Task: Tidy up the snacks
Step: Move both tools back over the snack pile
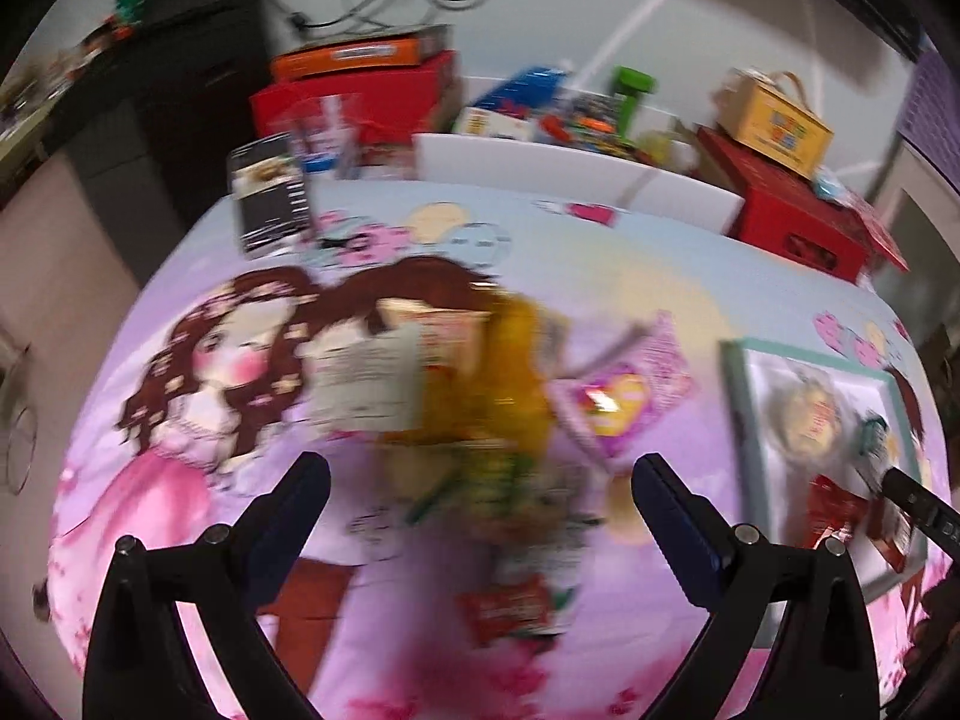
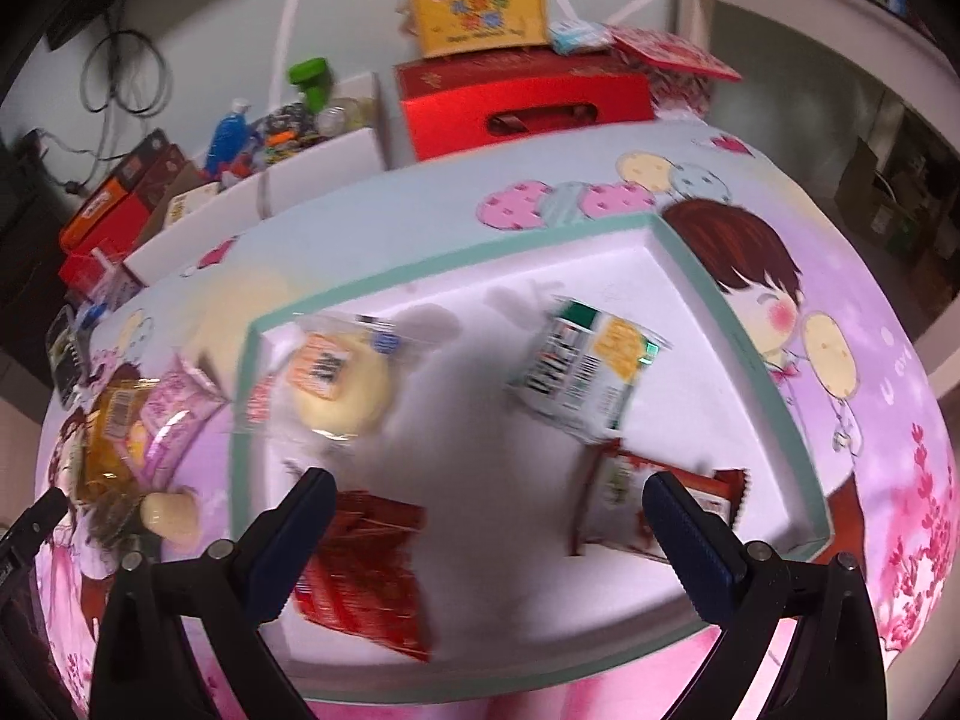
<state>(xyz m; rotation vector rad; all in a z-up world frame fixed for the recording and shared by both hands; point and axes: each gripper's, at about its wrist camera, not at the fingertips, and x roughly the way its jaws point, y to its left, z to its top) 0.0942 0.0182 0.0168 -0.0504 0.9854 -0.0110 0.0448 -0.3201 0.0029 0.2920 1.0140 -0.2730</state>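
— Snacks: four sit in the white tray (image 2: 708,276) with the teal rim already. A round pale bun in clear wrap (image 2: 339,381), a green-and-white packet (image 2: 585,375), a red wafer-like pack (image 2: 360,576) at the near edge and a red-brown wrapper (image 2: 654,504) near the right corner.

— And the rest?

— A loose heap lies on the cartoon-print cloth (image 1: 198,396), well left of the tray. From the left wrist camera I make out an amber bag (image 1: 486,372), a white-labelled pack (image 1: 366,384) touching it, a pink packet with a heart (image 1: 618,396), a small red wrapper (image 1: 510,606) nearest the lens, and something greenish between that's too blurred to name.

— So about halfway?

— That's my guess; at least four or five pieces left to move.

— What are the grippers doing?

— The left gripper (image 1: 480,498) is spread wide above the heap, nothing between its fingers. The right gripper (image 2: 489,516) is spread wide too, empty, over the tray's near half.

— Does either camera see more?

— The right view shows the tray's whole inside, plus a pale round sweet (image 2: 171,516) at the heap's edge. The left view catches only the tray's near corner and the right gripper's tip, but lays the heap out clearly. Both show boxes crowded at the table's far edge, a yellow carry-case (image 2: 480,9) on a red box (image 2: 522,102).
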